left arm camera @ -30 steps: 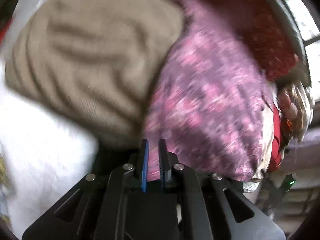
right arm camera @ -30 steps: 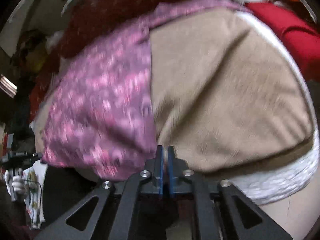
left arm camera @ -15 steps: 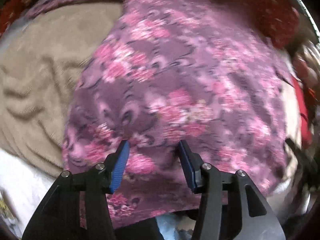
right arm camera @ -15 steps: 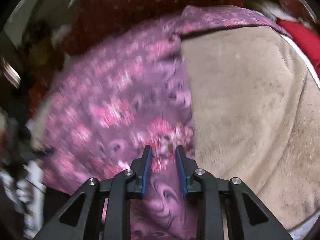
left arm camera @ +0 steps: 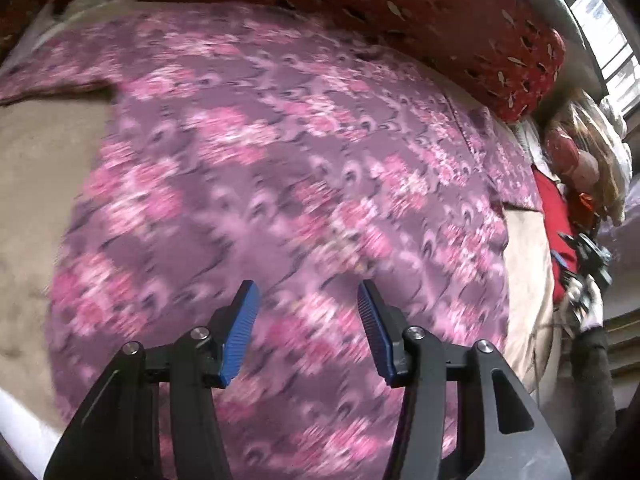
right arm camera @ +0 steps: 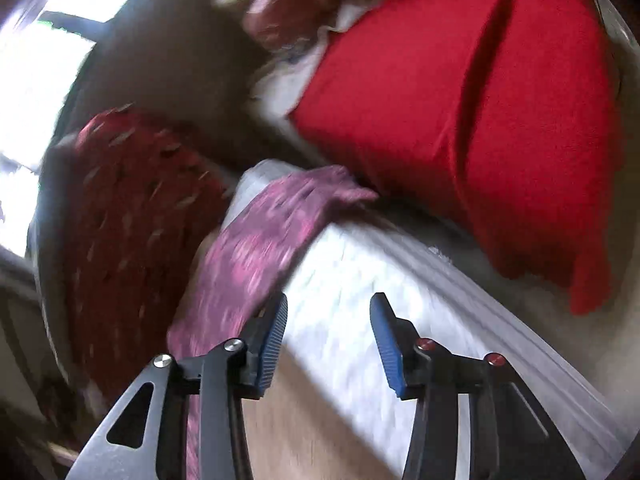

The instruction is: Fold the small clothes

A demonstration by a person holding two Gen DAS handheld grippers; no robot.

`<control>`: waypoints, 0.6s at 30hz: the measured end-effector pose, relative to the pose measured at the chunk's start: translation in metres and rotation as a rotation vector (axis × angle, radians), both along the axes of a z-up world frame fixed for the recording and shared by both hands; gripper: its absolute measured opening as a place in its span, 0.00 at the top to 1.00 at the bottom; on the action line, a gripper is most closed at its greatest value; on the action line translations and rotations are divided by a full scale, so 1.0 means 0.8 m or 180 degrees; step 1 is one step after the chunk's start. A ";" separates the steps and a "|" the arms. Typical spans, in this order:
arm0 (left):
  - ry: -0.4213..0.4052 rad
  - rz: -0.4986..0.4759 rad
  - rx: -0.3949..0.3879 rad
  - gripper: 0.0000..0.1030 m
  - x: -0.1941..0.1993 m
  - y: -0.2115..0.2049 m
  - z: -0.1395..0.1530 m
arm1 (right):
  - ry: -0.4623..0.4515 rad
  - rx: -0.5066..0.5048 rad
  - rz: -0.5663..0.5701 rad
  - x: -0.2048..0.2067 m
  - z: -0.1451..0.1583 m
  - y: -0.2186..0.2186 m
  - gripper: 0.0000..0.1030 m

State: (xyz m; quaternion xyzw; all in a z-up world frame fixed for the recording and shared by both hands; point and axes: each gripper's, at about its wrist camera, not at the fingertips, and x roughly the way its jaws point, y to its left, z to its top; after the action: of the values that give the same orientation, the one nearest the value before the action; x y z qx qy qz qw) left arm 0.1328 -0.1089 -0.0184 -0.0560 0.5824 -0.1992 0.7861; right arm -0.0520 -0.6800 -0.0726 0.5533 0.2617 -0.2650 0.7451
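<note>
both claws, clamped shut a second ago, now gape wide and empty: left claw point(left arm camera: 306, 320) over the floral garment point(left arm camera: 280, 184) spread flat, right claw point(right arm camera: 328, 332) swung off, cloth at 10 o'clock, so that fold's released.

Daylit from a window point(right arm camera: 36, 80), blown out to white glare in the right wrist view. Heavily motion-blurred across the floral cloth point(left arm camera: 280, 184) and red fabric point(right arm camera: 460, 100). Bent and darkened at the fisheye edges.
</note>
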 end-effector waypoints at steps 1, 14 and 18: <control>0.0031 -0.0012 -0.0042 0.51 0.006 -0.005 0.000 | -0.0038 0.0141 -0.0063 0.014 -0.018 -0.015 0.54; -0.0009 0.0058 -0.0602 0.52 0.085 -0.058 0.000 | -0.0384 0.0259 -0.0355 0.089 -0.051 -0.068 0.91; -0.0263 0.0313 -0.0381 0.52 0.112 -0.044 0.013 | -0.0458 -0.0294 -0.0454 0.065 0.005 -0.059 0.91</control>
State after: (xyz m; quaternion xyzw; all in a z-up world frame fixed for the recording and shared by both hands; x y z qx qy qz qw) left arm 0.2224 -0.1444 -0.0077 -0.1231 0.5331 -0.1969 0.8136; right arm 0.0003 -0.7274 -0.0684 0.5532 0.1550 -0.2887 0.7659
